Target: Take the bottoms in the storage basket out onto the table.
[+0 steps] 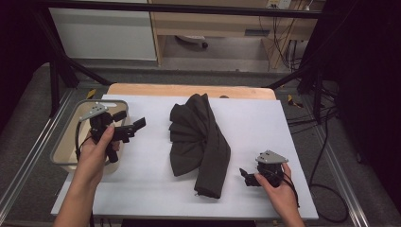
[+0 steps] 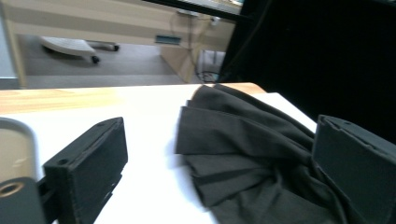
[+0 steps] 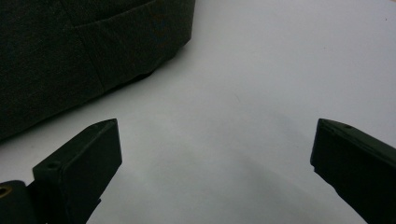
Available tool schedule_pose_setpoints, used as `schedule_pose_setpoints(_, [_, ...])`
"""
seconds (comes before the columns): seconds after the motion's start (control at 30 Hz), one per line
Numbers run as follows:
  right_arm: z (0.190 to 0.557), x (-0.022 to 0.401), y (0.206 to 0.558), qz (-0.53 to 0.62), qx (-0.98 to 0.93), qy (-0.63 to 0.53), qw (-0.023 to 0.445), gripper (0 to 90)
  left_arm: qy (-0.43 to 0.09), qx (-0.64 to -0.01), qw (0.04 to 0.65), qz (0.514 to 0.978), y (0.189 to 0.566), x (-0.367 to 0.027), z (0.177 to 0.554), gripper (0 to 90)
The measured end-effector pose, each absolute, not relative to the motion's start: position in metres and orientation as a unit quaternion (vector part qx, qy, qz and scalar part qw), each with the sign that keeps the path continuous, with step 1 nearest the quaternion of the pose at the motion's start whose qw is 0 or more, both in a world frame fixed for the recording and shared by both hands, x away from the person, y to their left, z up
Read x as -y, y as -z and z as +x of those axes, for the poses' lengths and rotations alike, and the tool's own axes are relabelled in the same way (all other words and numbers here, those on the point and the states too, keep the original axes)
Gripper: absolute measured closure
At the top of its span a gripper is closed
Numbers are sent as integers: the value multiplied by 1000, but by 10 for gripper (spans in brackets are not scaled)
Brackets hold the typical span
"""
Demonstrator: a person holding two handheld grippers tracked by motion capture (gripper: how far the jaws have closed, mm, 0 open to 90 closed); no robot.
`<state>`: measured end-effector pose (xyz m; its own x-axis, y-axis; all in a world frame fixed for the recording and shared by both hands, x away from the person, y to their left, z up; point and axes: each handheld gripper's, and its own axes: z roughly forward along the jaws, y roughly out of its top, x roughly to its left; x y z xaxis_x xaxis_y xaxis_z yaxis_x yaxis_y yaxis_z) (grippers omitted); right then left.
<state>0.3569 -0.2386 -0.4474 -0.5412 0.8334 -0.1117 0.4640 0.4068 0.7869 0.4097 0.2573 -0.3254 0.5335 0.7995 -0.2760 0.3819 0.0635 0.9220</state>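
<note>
White table (image 1: 142, 189), empty bin (image 1: 66, 156), dark garment (image 1: 201, 137)

Wooden tabletop (image 1: 142, 89) being covered by a white sheet (image 1: 265, 127), dark folded garment (image 1: 201, 142) being borne mid-sheet, grey-rimmed bin (image 1: 64, 142) being carried at the left edge.

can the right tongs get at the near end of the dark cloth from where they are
Probably yes. The right tongs stand open beside the dark cloth, apart from it, with bare white sheet between them and its near end.
</note>
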Motion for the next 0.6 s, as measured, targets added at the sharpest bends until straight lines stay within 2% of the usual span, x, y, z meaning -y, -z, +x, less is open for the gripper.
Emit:
schedule_pose_setpoints(0.3, [356,239,447,406,-798,-365,255,27,-185,-467,583,639,324,-276,410,32])
schedule_pose_setpoints(0.6, [356,239,446,409,-797,-363,255,27,-181,-457,576,653,323,-280,409,30])
